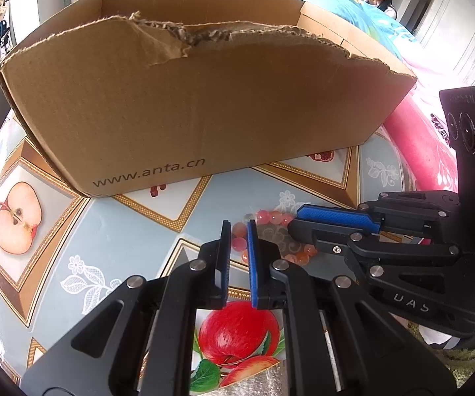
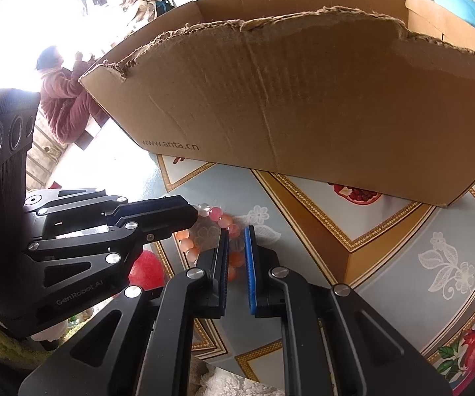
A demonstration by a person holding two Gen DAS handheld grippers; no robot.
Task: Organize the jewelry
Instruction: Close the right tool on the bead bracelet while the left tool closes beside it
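bracelet: pink-orange bead bracelet (image 1: 270, 234) lies flat on the fruit-print tablecloth (image 1: 112, 231), just in front of the cardboard box
box: torn-edged cardboard box (image 1: 198, 105), open top, "www.anta.cn" printed low on its near wall; stands on the tablecloth behind the bracelet, apart from it
left gripper: left gripper (image 1: 238, 231) points steeply down at the side of the bead ring farther from the right gripper; blue pads (image 1: 252, 257) nearly together, only a narrow slit between them
left grip: beads show in the slit and just past the tips; cannot tell whether the pads pinch a bead or just straddle it
right gripper: right gripper (image 2: 236, 236) comes at the opposite side of the ring, jaws likewise almost closed
right grip: orange beads (image 2: 236, 260) sit between its pads; contact unclear, no bead visibly lifted
relative: in the left wrist view the right gripper's tip lies across the ring's far-right arc; both tongs meet at the bracelet, box side of the ring uncovered
background: a person sits beyond the box, blurred
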